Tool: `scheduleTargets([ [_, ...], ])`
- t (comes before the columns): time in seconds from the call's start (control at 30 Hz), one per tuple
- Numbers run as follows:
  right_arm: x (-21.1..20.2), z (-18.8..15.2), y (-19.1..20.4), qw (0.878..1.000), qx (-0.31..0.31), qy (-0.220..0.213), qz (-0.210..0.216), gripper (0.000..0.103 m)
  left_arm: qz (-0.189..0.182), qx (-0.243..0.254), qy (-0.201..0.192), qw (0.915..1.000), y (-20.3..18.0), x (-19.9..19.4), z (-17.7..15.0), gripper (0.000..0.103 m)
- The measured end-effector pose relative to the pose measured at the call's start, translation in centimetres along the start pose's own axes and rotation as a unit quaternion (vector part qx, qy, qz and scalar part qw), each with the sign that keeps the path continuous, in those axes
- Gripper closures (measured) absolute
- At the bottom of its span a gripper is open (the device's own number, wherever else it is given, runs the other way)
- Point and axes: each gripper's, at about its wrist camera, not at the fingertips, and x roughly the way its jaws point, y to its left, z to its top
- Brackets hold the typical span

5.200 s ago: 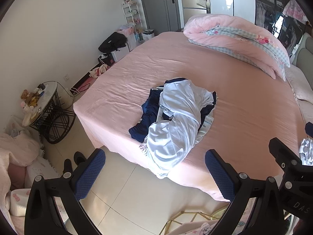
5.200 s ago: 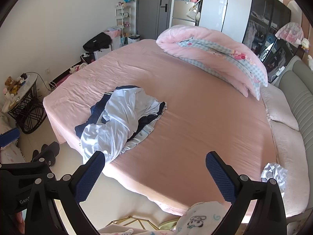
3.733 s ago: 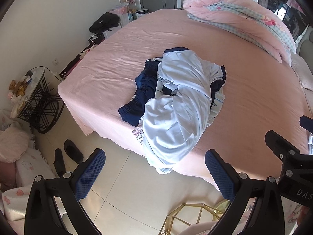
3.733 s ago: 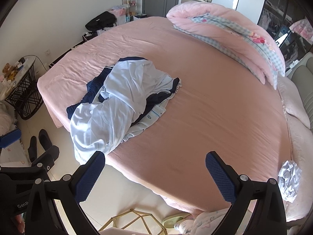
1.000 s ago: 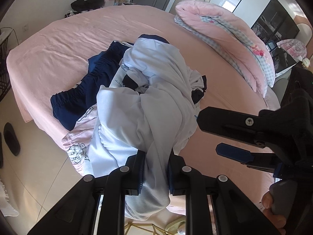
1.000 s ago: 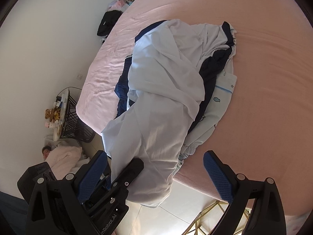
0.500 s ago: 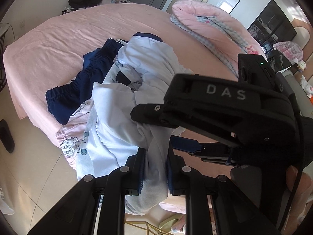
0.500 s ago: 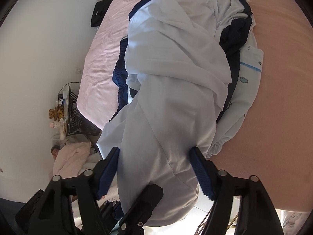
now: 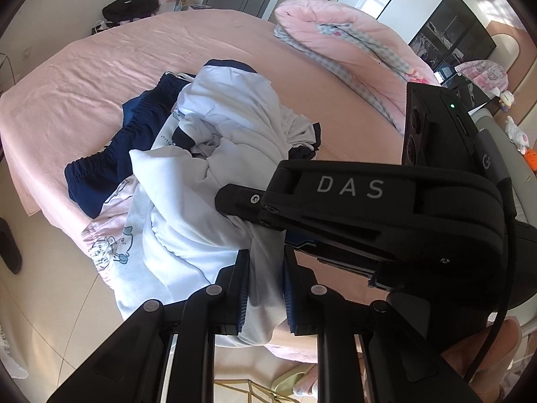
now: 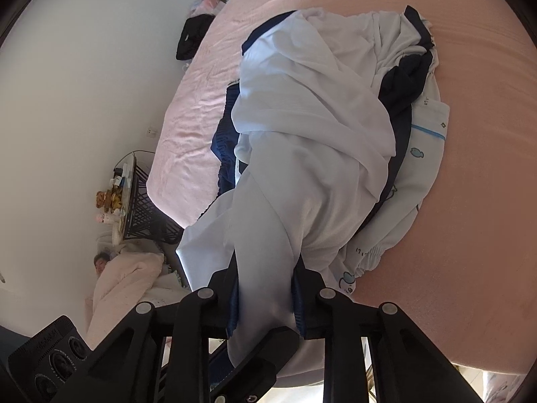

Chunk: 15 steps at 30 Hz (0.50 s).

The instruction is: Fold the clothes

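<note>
**Both grippers clamped on the white garment at the bed's edge**

Nearest, the left gripper (image 9: 265, 288) has its blue-padded fingers (image 9: 242, 288) closed on a hanging fold of the white garment (image 9: 235, 141). The right gripper (image 10: 265, 297) pinches the same cloth just beside it, its black body crossing the left view. The garment tops a heap with navy shorts (image 9: 100, 168) and a cartoon-print piece (image 10: 423, 154), at the near edge of the pink bed (image 9: 67, 77). Farther back lies a rolled pink quilt (image 9: 352, 40).
</note>
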Motion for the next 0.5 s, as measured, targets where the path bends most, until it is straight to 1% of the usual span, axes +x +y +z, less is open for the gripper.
scheduleTargets([
  [0.1,-1.0,0.1,0.3,1.000,-0.014,-0.009,-0.009,0.079,-0.006,0.006,-0.005,0.9999,-0.9,-0.3,0.2,0.088],
  [0.2,-2.5,0.0,1.1,0.999,-0.038,-0.030,-0.020,0.079,-0.012,0.013,-0.013,0.9998,-1.8,-0.7,0.5,0.088],
  [0.33,-4.8,0.0,2.8,0.992,-0.097,-0.063,-0.049,0.079,-0.020,0.022,-0.022,0.9993,-2.9,-1.3,1.0,0.088],
  [0.43,-6.4,-0.1,4.0,0.987,-0.128,-0.088,-0.049,0.081,-0.029,0.020,-0.027,0.9990,-3.4,-1.9,1.2,0.088],
  [0.5,-7.3,0.3,4.2,0.986,-0.131,-0.098,-0.042,0.083,-0.034,0.018,-0.029,0.9988,-3.8,-2.2,1.4,0.088],
])
